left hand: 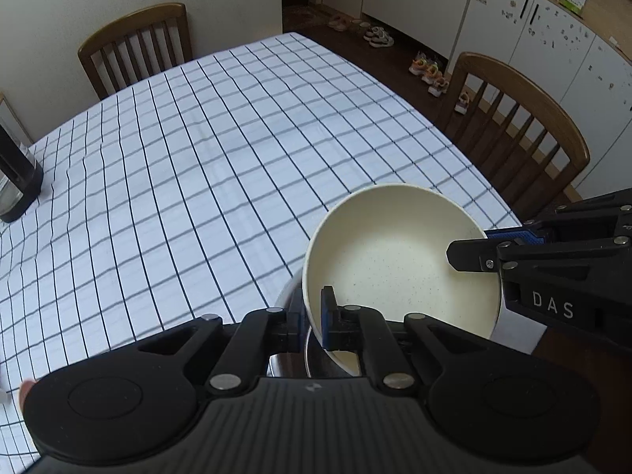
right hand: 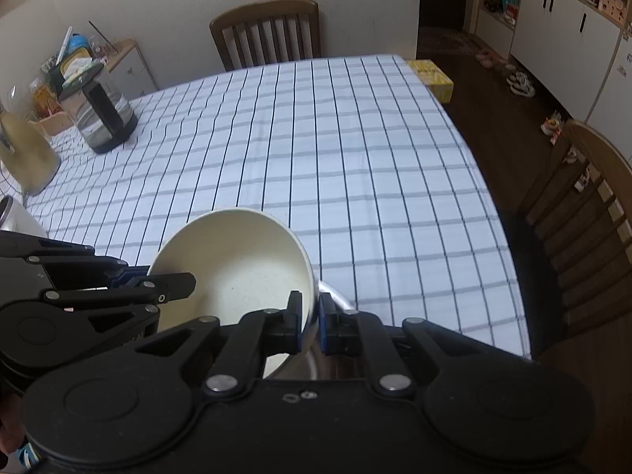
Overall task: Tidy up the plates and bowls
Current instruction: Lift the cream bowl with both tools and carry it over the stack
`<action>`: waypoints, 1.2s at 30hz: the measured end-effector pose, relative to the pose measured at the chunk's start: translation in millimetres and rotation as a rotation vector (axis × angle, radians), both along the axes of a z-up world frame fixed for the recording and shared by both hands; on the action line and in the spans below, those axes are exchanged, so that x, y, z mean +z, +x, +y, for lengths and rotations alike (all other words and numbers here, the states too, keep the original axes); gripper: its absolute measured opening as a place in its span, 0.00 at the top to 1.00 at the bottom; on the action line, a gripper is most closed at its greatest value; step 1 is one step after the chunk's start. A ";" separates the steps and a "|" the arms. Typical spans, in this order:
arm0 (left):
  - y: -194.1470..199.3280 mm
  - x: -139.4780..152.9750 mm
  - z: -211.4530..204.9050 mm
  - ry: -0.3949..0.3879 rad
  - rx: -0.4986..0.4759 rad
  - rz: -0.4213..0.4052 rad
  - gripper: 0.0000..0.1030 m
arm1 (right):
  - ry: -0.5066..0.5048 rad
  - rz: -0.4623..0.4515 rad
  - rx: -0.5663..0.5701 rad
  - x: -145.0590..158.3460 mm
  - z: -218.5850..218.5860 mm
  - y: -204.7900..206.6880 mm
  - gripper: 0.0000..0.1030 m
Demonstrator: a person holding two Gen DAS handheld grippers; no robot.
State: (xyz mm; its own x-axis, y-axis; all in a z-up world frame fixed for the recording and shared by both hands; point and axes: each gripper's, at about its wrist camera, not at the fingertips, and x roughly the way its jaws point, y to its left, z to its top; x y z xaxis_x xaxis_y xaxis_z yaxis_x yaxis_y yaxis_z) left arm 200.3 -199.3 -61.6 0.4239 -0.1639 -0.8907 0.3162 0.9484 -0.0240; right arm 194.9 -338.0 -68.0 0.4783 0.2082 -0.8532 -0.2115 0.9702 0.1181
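Note:
A cream speckled bowl [left hand: 399, 260] is held tilted above a steel bowl [left hand: 288, 308] at the near edge of the checked table. My left gripper [left hand: 312, 324] is shut on the cream bowl's near-left rim. My right gripper [right hand: 308, 324] is shut on its opposite rim; it shows in the left wrist view [left hand: 486, 245] at the right. The cream bowl [right hand: 237, 268] and the steel bowl's rim [right hand: 335, 296] also show in the right wrist view, with the left gripper [right hand: 158, 284] at the left. Most of the steel bowl is hidden beneath.
A checked tablecloth [left hand: 217, 166] covers the table. A glass kettle [right hand: 104, 114] and a beige jug [right hand: 27, 158] stand at its far left. Wooden chairs [left hand: 517, 126] stand at the right side and the far end [right hand: 268, 31]. A yellow box [right hand: 432, 77] lies beyond the far corner.

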 end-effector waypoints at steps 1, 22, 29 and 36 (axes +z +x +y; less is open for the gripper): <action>-2.8 -3.5 0.1 0.002 -0.002 0.005 0.94 | -0.001 0.006 -0.002 -3.0 0.7 -3.7 0.91; -24.2 -45.5 -0.4 0.044 -0.049 0.014 0.94 | -0.077 0.036 -0.030 -43.1 16.5 -35.7 0.91; -19.7 -48.8 1.8 0.060 -0.056 0.015 0.94 | -0.090 0.029 -0.026 -45.9 20.4 -36.1 0.90; -19.9 -48.0 4.2 0.046 -0.057 0.019 0.94 | -0.080 0.027 -0.032 -44.9 19.6 -33.8 0.85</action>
